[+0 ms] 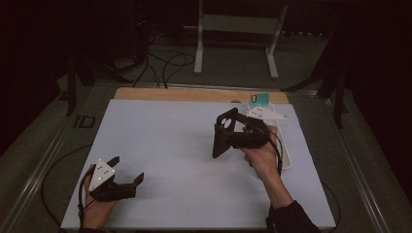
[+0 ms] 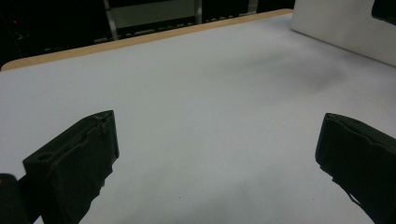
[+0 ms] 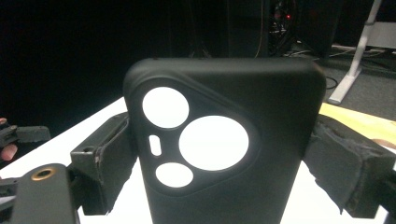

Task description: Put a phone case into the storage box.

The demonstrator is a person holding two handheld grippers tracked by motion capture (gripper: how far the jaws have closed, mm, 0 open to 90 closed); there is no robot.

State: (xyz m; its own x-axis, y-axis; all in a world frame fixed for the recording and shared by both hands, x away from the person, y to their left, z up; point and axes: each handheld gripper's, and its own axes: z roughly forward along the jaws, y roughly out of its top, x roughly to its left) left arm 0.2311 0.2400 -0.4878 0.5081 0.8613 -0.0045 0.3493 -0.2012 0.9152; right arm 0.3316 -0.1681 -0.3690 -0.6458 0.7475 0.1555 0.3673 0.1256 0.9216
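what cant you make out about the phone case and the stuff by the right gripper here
- Black phone case: its lower end is cut off by the right gripper view's bottom edge.
- Teal item: in the high view, too small to identify, partly behind the right gripper.
- White tray: mostly hidden by the right hand.

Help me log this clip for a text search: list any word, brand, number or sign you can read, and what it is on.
None can be read.
Black phone case, held in the right gripper: camera cut-outs, no print showing.
Teal item at the table's far edge: too small and dim to tell.
Left gripper and white table surface: no lettering showing.
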